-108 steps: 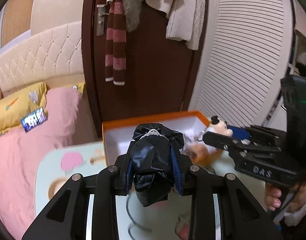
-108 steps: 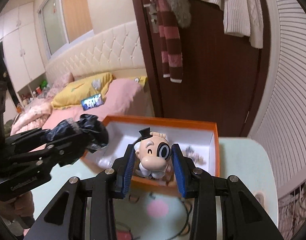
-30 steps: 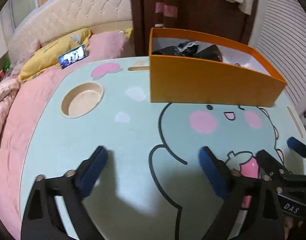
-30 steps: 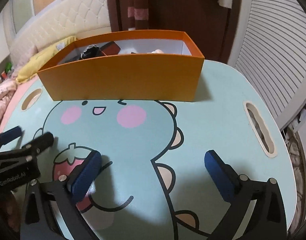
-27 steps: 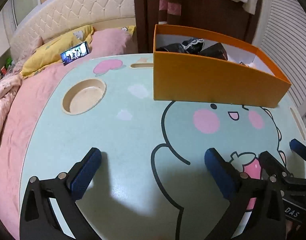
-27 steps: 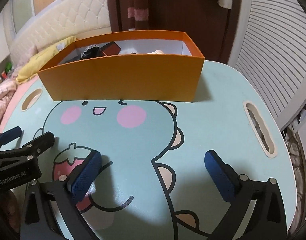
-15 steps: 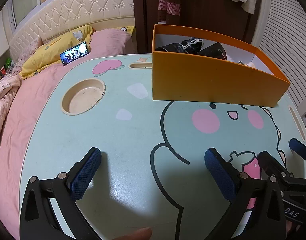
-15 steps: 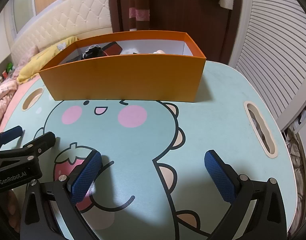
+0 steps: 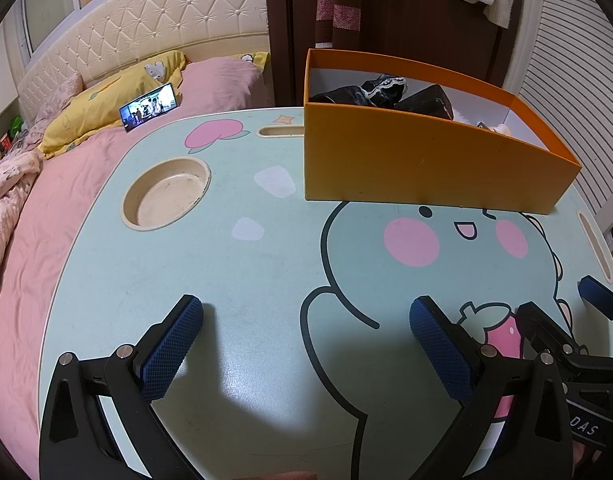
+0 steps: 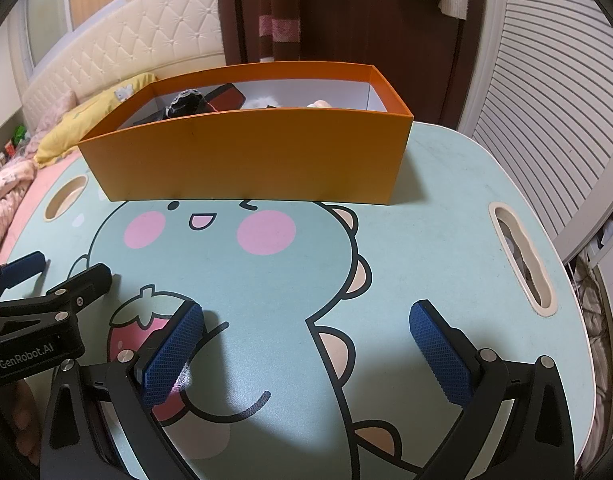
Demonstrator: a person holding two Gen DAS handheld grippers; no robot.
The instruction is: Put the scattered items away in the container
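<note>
An orange box (image 9: 418,160) (image 10: 250,156) stands at the far side of the cartoon-printed table (image 9: 266,280) (image 10: 386,216). Inside it lie a black bundle with lace trim (image 9: 380,88) (image 10: 186,104), a dark pouch (image 9: 424,100) and a pale toy figure (image 10: 320,104), mostly hidden by the wall. My left gripper (image 9: 306,344) hovers low over the near table, open and empty. My right gripper (image 10: 306,348) is also open and empty over the dinosaur print. Each gripper shows at the edge of the other's view, the right gripper (image 9: 562,312) and the left gripper (image 10: 62,272).
A round cup recess (image 9: 166,192) sits in the table's left part, and a slot handle (image 10: 522,256) is cut near the right edge. A pink bed with a yellow pillow and a phone (image 9: 148,106) lies to the left. A dark door (image 10: 346,12) with hanging clothes stands behind.
Earlier both grippers held items above the box, the black bundle and the toy figure. Now those lie in the box, and both grippers are open and low over the near table. In the last second they hardly move.
</note>
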